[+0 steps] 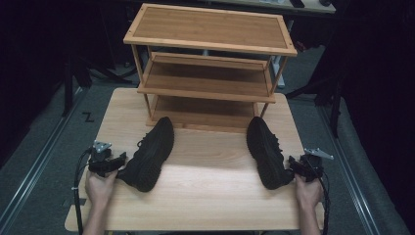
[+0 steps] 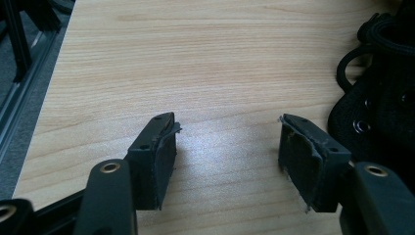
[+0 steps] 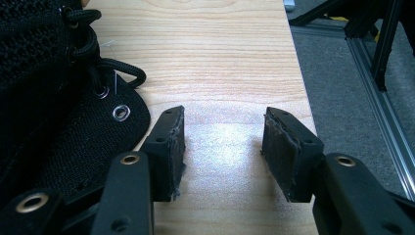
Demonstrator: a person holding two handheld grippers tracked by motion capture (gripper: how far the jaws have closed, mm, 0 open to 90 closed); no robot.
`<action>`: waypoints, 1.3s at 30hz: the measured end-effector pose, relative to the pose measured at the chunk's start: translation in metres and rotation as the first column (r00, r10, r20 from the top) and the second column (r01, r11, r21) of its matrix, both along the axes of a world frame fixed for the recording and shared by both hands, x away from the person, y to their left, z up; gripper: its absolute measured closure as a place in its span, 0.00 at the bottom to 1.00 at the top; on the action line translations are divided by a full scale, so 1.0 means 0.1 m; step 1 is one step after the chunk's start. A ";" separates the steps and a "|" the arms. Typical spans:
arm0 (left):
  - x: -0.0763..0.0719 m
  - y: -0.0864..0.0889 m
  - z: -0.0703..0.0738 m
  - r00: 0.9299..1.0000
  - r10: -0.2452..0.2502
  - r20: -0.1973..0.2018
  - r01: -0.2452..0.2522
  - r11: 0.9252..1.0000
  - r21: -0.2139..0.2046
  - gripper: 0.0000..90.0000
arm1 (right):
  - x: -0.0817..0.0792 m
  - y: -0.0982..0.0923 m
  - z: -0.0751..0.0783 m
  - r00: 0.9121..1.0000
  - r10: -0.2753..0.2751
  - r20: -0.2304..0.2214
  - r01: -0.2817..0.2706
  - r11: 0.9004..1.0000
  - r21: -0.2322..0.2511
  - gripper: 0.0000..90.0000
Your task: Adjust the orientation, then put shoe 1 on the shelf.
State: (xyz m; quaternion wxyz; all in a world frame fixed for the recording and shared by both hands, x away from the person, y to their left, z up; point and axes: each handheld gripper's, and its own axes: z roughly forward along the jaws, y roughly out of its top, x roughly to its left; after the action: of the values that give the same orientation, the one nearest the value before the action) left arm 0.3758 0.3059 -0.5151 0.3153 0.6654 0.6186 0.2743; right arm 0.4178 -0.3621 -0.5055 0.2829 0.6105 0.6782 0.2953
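Standing by: both hands rest at the near side of the table (image 1: 205,196), one beside each shoe, and neither shoe is held yet.
Left gripper: the left gripper (image 1: 113,164) sits near the near-left corner, its jaws spread wide with only bare wood between the pads (image 2: 161,161).
Left shoe: the left shoe (image 1: 149,154) lies on its sole, slanting from the near-left part of the table up toward the rack, heel end nearest the hand; in the left gripper view its laced collar (image 2: 381,98) lies just off to the side of one jaw, not between them.
Shoe rack: the wooden shoe rack (image 1: 210,27) stands at the far edge of the table, three shelves, all bare.
Right shoe: the right shoe (image 1: 266,152) lies toward the near-right edge, toe pointing at the rack's lowest shelf, heel beside the right hand.
Right gripper: the right gripper (image 1: 297,166) is at the near-right edge, also gaping wide over bare wood; in the right gripper view the shoe's eyelets and laces (image 3: 73,98) lie just beside one jaw, outside the gap.
Step in hand: it looks like the approach before a pick, with each tool lined up next to its shoe.
Next move: each gripper probably needs to swing inward so the jaws straddle the heel collar, then close firmly, since soft knit may slip or fold.
After that: a lift toward a rack shelf seems the likely aim.
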 end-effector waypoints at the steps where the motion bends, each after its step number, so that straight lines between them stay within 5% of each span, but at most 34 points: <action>1: 0.00 0.00 0.00 1.000 0.000 0.000 0.000 1.000 0.000 0.44 | 0.00 0.00 0.00 1.000 0.000 0.000 0.000 1.000 0.000 0.56; 3: 0.00 0.01 0.00 1.000 -0.003 0.001 0.003 1.000 -0.014 0.44 | 0.00 0.00 0.00 1.000 0.002 0.000 -0.002 1.000 0.002 0.56; 6: -0.01 -0.04 0.00 1.000 -0.009 0.006 0.009 0.999 0.038 0.46 | 0.00 0.00 0.00 1.000 0.005 -0.001 -0.005 1.000 0.001 0.55; 9: -0.01 0.00 0.00 1.000 -0.007 -0.001 0.007 1.000 -0.004 0.45 | 0.00 0.00 0.00 1.000 0.003 -0.003 -0.003 1.000 0.002 0.53; 15: -0.01 0.00 0.00 1.000 -0.010 -0.003 0.010 1.000 0.003 0.42 | -0.01 0.01 0.00 1.000 0.010 -0.003 -0.010 1.000 -0.002 0.51; 20: 0.00 0.04 0.01 1.000 -0.007 -0.003 0.006 0.997 -0.072 0.35 | 0.00 0.01 0.00 1.000 0.011 -0.003 -0.011 1.000 -0.001 0.51; 28: -0.03 0.08 0.06 1.000 -0.015 0.014 0.017 0.992 -0.123 0.28 | 0.00 0.01 0.00 1.000 0.013 -0.003 -0.013 1.000 -0.001 0.50; 39: -0.02 -0.02 0.04 0.997 -0.070 0.006 0.071 0.990 -0.120 0.26 | -0.01 0.01 0.00 1.000 0.012 -0.004 -0.012 1.000 0.000 0.50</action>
State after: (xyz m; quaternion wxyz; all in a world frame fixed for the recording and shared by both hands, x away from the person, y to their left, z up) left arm 0.3737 0.3039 -0.5115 0.3648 0.6664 0.6098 0.2258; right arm 0.4172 -0.3613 -0.5056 0.2801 0.6070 0.6824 0.2958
